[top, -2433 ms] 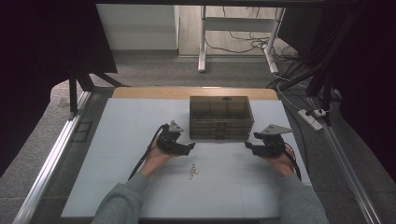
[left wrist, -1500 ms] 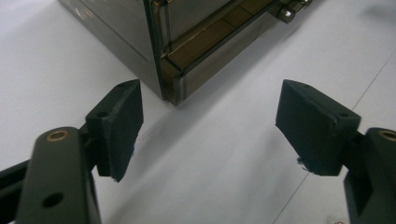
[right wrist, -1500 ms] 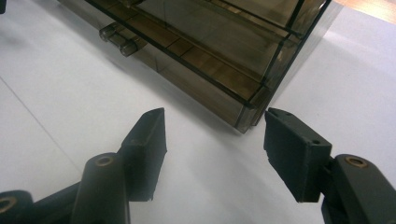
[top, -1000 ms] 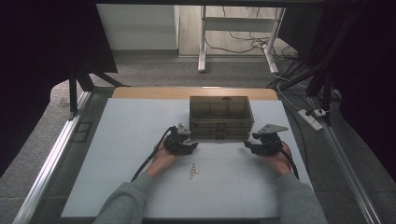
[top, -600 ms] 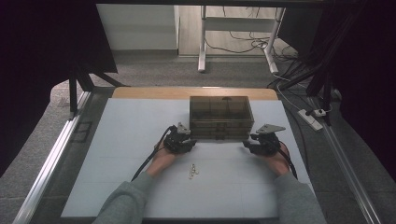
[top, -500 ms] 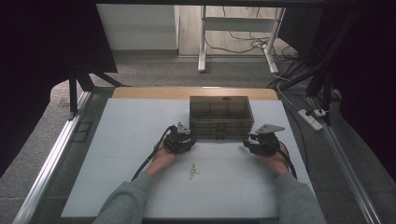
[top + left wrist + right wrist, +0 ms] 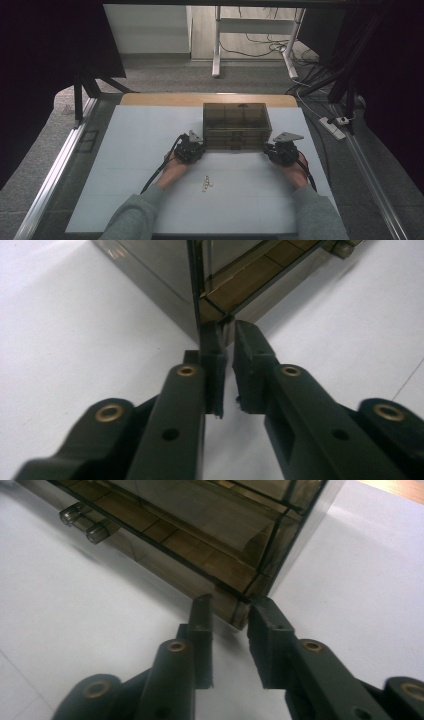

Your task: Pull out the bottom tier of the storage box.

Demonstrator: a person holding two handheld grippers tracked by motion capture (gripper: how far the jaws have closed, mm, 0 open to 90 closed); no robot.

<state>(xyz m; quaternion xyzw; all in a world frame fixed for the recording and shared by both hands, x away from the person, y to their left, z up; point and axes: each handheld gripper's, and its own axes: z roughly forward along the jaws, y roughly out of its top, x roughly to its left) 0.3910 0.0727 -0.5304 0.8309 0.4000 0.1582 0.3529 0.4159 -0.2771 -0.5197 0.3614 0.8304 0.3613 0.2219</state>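
A smoked see-through drawer box [image 7: 235, 125] stands at the middle of the white table top [image 7: 125, 150]. My left gripper [image 7: 192, 149] sits at its front left corner and my right gripper [image 7: 280, 150] at its front right corner. In the left gripper view the jaws of the left gripper [image 7: 227, 332] have just been closing and now pinch the bottom corner edge of the box [image 7: 160, 270]. In the right gripper view the right gripper [image 7: 231, 605] has just been closing too. The corner of the box [image 7: 200, 510] lies between its pads, with a wider gap left.
A few small pale metal parts [image 7: 206, 184] lie on the table between the person's forearms. A drawer handle [image 7: 82, 522] juts from the box front. A wooden strip [image 7: 200, 98] borders the far side of the table, with metal rails at both sides.
Both hands moved forward from in front of the box to its two front corners, then held still. The small parts have not moved.
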